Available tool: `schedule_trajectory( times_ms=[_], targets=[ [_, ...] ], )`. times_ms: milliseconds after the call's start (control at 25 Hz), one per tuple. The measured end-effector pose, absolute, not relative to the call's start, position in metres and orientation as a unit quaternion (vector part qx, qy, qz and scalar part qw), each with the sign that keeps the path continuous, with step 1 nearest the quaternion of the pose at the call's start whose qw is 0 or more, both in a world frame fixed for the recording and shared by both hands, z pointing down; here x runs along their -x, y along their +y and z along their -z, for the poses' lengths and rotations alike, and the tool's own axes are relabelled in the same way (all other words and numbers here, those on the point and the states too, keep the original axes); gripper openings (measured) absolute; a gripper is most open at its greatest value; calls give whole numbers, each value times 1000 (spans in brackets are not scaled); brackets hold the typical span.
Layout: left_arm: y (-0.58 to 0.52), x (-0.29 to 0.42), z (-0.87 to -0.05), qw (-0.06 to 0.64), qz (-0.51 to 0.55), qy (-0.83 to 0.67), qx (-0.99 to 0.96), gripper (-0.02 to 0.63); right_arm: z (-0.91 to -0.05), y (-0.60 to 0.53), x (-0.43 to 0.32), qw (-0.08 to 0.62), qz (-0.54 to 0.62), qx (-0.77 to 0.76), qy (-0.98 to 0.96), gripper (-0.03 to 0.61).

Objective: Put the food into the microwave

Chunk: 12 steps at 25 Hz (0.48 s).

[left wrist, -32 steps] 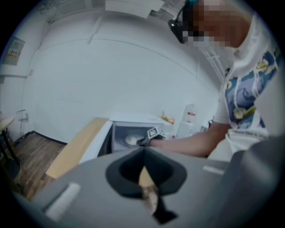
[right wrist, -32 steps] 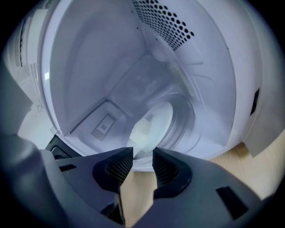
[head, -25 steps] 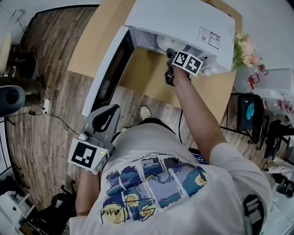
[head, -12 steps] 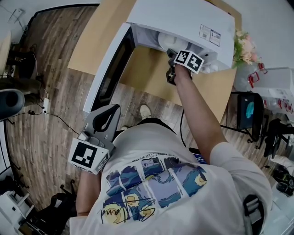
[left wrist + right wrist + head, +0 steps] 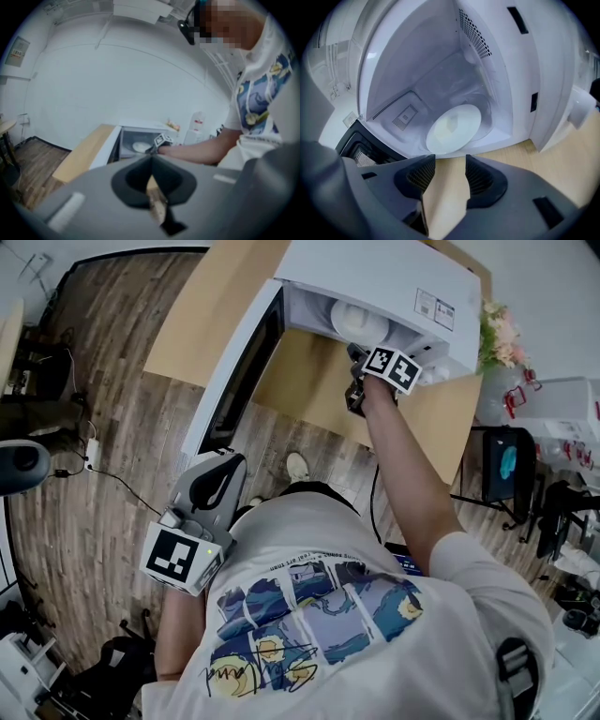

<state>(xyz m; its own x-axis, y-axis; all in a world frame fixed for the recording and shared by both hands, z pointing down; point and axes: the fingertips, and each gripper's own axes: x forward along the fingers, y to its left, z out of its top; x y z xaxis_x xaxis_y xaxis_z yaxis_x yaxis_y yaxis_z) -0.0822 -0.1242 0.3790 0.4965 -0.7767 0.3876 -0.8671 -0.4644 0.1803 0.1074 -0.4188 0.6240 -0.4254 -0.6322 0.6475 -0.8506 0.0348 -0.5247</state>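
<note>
The white microwave (image 5: 375, 277) stands open on the wooden table (image 5: 309, 390). A white plate (image 5: 454, 129) of pale food lies on the turntable inside it. My right gripper (image 5: 450, 164) hovers over the table just outside the opening. Its jaws have just been opening, and nothing is between them. In the head view the right gripper (image 5: 356, 352) points into the cavity next to the plate (image 5: 352, 320). My left gripper (image 5: 225, 465) stays low by my waist, shut and holding nothing. In the left gripper view its jaws (image 5: 151, 161) meet, and the microwave (image 5: 140, 136) is far ahead.
The microwave door (image 5: 239, 371) swings out to the left toward me, with its dark window (image 5: 361, 145) at the left of the right gripper view. A vase of flowers (image 5: 502, 338) stands at the table's right end. A chair (image 5: 511, 470) is to the right.
The right gripper has drawn back a little from the cavity, leaving the plate inside in plainer view. The left gripper has hardly shifted.
</note>
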Motion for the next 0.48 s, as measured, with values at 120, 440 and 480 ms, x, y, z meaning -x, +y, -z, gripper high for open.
schedule_trajectory(
  times_ms=[120, 440, 480],
  targets=[
    [-115, 87, -378, 175, -124, -475, -853, 8, -621, -403, -104, 119, -456, -525, -709, 193],
    [-84, 102, -372, 161, -120, -440, -876, 8, -609, -333, -95, 133, -442, -522, -717, 160],
    [-79, 103, -371, 160, -117, -436, -878, 8, -607, -320, -94, 138, -439, -520, -720, 141]
  ],
)
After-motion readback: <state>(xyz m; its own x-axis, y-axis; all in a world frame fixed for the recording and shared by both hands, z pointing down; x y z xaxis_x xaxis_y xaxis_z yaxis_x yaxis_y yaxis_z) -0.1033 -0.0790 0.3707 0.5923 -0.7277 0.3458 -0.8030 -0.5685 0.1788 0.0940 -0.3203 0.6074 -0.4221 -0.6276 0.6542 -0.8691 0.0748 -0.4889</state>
